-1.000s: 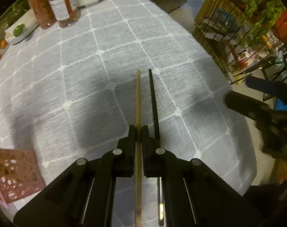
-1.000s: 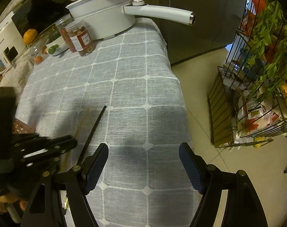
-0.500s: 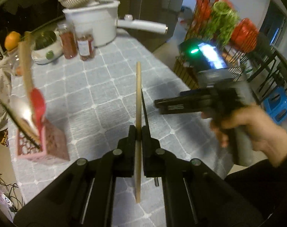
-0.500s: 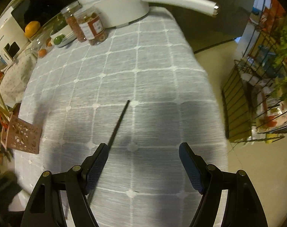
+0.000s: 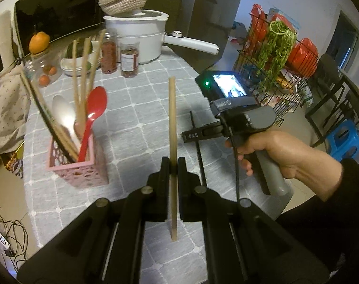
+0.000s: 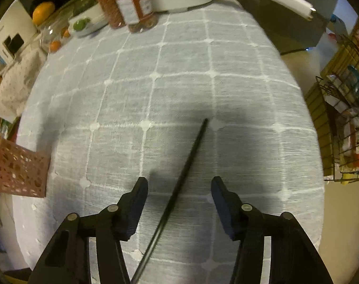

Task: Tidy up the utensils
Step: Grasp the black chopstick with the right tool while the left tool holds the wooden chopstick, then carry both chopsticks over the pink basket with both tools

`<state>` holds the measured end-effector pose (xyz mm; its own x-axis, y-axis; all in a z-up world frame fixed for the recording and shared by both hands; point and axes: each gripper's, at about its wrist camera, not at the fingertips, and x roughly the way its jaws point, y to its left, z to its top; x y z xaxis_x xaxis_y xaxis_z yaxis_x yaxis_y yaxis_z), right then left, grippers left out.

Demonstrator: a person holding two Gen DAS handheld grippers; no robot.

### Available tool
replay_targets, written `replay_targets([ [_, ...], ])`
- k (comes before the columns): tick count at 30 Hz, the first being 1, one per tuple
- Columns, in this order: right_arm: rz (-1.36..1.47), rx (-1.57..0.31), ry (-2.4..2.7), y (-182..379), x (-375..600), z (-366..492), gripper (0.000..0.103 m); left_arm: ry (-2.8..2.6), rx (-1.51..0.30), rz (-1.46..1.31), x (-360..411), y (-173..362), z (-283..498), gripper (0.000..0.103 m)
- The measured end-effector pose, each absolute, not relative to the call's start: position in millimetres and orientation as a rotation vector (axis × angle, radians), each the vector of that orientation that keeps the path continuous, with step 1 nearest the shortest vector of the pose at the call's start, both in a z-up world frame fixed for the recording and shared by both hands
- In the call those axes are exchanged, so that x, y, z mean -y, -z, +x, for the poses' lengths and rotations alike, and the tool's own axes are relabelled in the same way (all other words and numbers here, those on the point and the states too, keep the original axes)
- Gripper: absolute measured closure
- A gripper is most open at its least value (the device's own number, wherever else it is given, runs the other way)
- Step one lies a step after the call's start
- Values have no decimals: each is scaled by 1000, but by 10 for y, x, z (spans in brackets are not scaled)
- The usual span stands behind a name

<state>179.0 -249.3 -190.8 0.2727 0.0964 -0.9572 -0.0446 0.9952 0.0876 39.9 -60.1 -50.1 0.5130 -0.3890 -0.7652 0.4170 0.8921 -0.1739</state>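
Note:
My left gripper (image 5: 172,165) is shut on a wooden chopstick (image 5: 172,123), held above the grey checked tablecloth. To its left stands a pink perforated holder (image 5: 78,172) with a red spoon (image 5: 94,111), a metal spoon and several wooden chopsticks in it. A black chopstick (image 6: 179,184) lies flat on the cloth. My right gripper (image 6: 179,189) hangs over it, pointing steeply down, with the stick between its jaws. The jaws are closing and the pads are clear of the stick. In the left wrist view a person's hand (image 5: 281,151) holds the right gripper over the black chopstick (image 5: 198,146).
At the table's far end stand a white pot (image 5: 136,37) with a long handle, two jars (image 5: 129,59) and a bowl of fruit. A wire rack (image 5: 281,66) with groceries stands on the floor to the right. The pink holder (image 6: 20,172) sits near the table's left edge.
My left gripper rose and tilted up with the wooden chopstick, bringing the pink holder into view. My right gripper came down over the black chopstick and its jaws narrowed.

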Motion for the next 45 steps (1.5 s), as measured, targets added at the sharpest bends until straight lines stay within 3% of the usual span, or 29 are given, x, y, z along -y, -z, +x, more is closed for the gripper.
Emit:
replay_targets([
  [2, 15, -1281, -84, 1923, 2434, 1788, 51, 473, -906, 27, 543, 490, 375, 96],
  [4, -7, -1274, -62, 1930, 2394, 1804, 61, 463, -905, 18, 486, 486, 363, 96],
  [6, -14, -1262, -54, 1923, 2372, 1814, 85, 452, -902, 12, 438, 483, 361, 96],
  [8, 1, -1265, -70, 1918, 2371, 1830, 93, 443, -899, 7, 388, 480, 351, 96],
  [15, 77, -1223, -147, 1727, 2381, 1665, 97, 418, -868, -25, 206, 389, 316, 96],
  [33, 97, -747, -359, 432, 2228, 588, 97, 418, -744, -60, 69, 46, 176, 96],
  [45, 117, -565, -417, -166, 2197, 487, 97, 349, -615, -87, -153, -283, 196, 96],
])
